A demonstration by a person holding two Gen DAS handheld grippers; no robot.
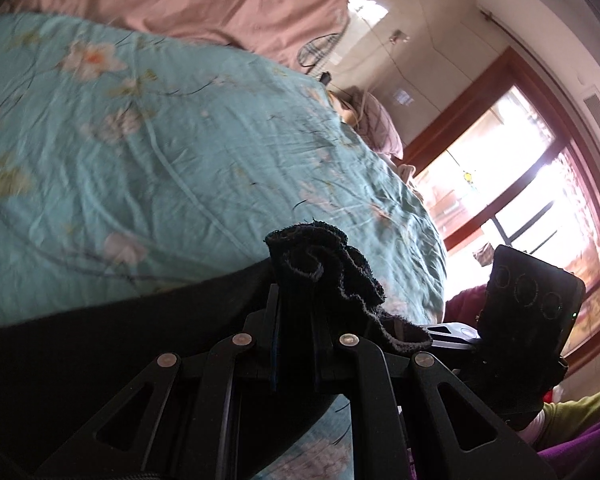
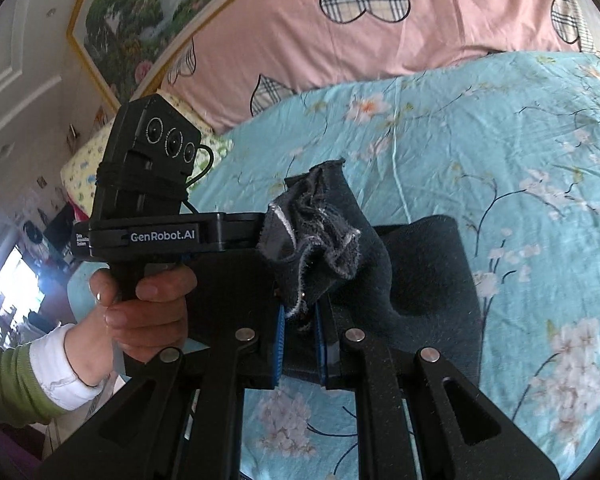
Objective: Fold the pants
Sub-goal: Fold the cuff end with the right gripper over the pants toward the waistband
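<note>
Pants [image 2: 400,280], dark and lying on the bed [image 2: 500,160] toward my six o'clock, have a frayed hem bunched in my left gripper [image 1: 296,300] and right gripper [image 2: 300,320], so I should lift both evenly.

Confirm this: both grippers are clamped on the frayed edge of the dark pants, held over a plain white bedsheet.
One detail is off: the sheet is not plain white. Both wrist views show a turquoise floral bedsheet under the dark pants. The rest holds: the left gripper and the right gripper are each shut on the bunched, frayed edge of the fabric.
</note>
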